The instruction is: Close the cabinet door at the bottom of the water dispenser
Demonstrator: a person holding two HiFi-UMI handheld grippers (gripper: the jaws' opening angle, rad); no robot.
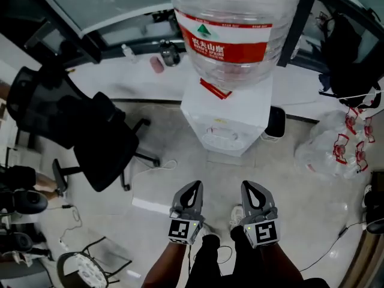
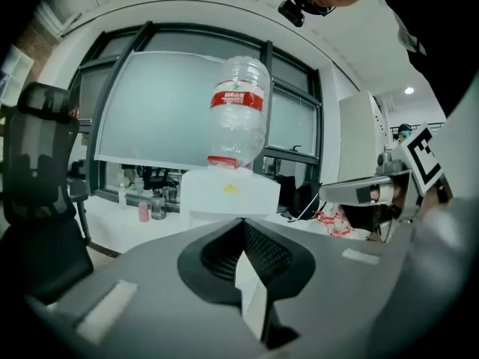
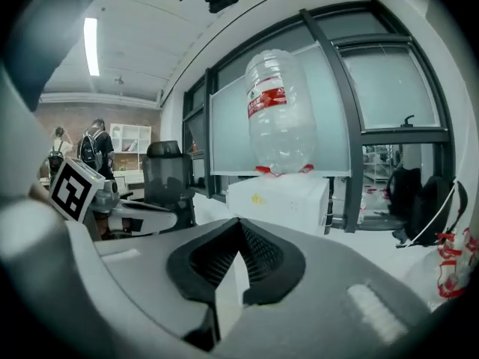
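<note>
The white water dispenser [image 1: 231, 116] stands ahead of me with a big clear bottle [image 1: 231, 29] with a red label upside down on top. From above, its own top hides the bottom cabinet door. My left gripper [image 1: 192, 185] and right gripper [image 1: 249, 185] are side by side in front of it, well short of it, both shut and holding nothing. The left gripper view looks over shut jaws [image 2: 241, 220] at the dispenser [image 2: 228, 197] and bottle [image 2: 238, 111]. The right gripper [image 3: 239, 220] also faces the dispenser [image 3: 281, 200].
A black office chair [image 1: 90, 131] stands to the left. A white ledge [image 1: 120, 77] with small bottles runs along the window behind. A black bin [image 1: 276, 122] sits right of the dispenser, and plastic bags [image 1: 339, 149] lie further right. Cables trail on the floor.
</note>
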